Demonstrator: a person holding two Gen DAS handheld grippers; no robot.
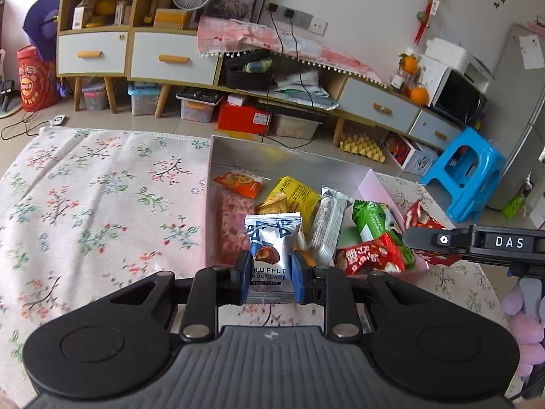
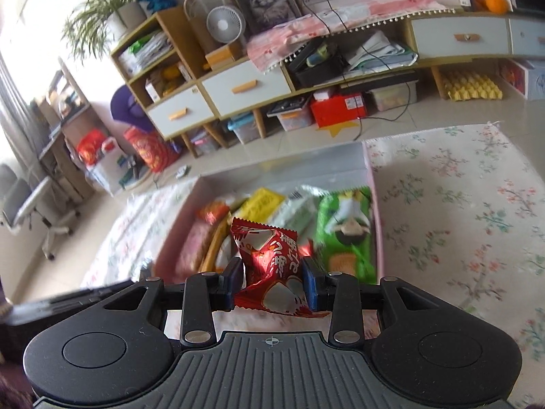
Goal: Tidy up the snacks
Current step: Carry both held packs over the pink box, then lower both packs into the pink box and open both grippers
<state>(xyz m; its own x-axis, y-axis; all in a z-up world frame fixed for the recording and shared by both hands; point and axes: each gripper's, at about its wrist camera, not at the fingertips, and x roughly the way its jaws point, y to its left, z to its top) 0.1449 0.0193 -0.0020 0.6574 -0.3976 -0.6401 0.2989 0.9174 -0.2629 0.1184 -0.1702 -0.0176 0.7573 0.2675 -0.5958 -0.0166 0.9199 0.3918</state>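
Observation:
My left gripper [image 1: 268, 269] is shut on a silver and blue truffle chocolate packet [image 1: 270, 248] and holds it at the near edge of a pink open box [image 1: 374, 179] full of snacks. My right gripper [image 2: 272, 279] is shut on a red snack packet [image 2: 269, 255] and holds it at the box's [image 2: 371, 177] near right corner. In the left wrist view the right gripper [image 1: 415, 238] comes in from the right with the red packet [image 1: 424, 220]. Inside lie a green packet [image 1: 371, 218], a yellow packet [image 1: 296, 194], a white bar [image 1: 327, 228], another red packet [image 1: 371, 255] and an orange packet [image 1: 240, 184].
The box sits on a floral cloth [image 1: 95, 204] that covers the table. Beyond the table edge are a tiled floor, a low cabinet [image 1: 170, 58] with drawers, storage bins and a blue stool [image 1: 463, 173].

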